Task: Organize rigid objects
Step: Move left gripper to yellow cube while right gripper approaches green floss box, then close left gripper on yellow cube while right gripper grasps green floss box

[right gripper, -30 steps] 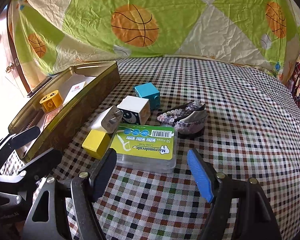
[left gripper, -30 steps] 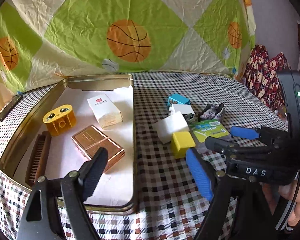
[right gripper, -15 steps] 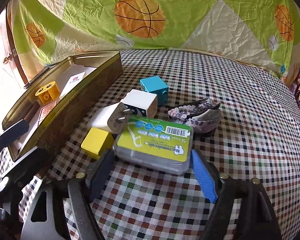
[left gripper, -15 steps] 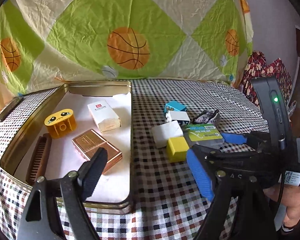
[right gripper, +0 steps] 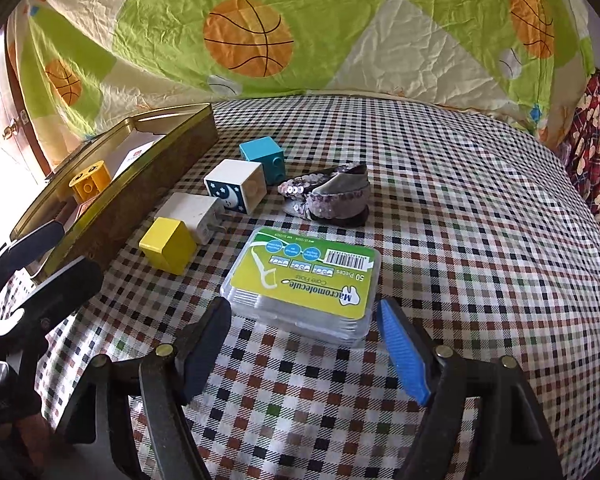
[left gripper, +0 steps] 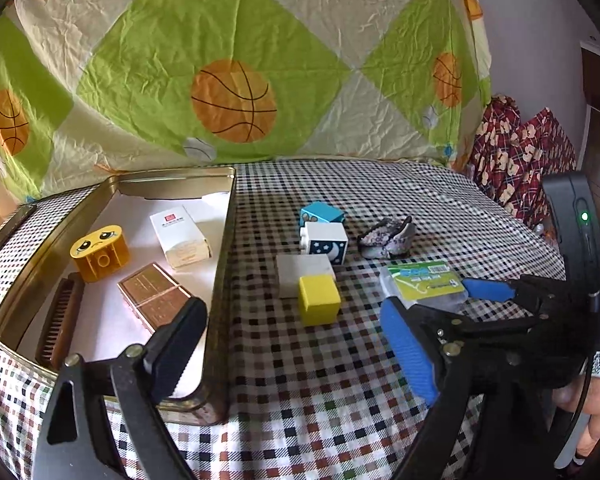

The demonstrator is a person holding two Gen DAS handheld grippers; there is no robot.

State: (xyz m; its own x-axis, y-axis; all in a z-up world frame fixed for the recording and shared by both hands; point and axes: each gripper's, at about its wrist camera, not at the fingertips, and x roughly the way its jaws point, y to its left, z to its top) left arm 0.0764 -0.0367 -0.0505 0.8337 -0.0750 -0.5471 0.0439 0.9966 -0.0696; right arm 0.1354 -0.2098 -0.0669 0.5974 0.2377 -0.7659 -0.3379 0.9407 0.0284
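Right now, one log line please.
right gripper: open, jaws just widened around floss box, not gripping | left gripper: open, empty | tin: four items

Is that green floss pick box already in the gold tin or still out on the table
Out. The floss pick box lies flat on the checked tablecloth, label up, well apart from the gold tin, just ahead of the open right claw, untouched.

Left tongs (left gripper: 296, 348) hang open at the frame's bottom, jaws just widened, nothing between; gold tin (left gripper: 224, 280) at left; yellow cube (left gripper: 318, 300) at center.
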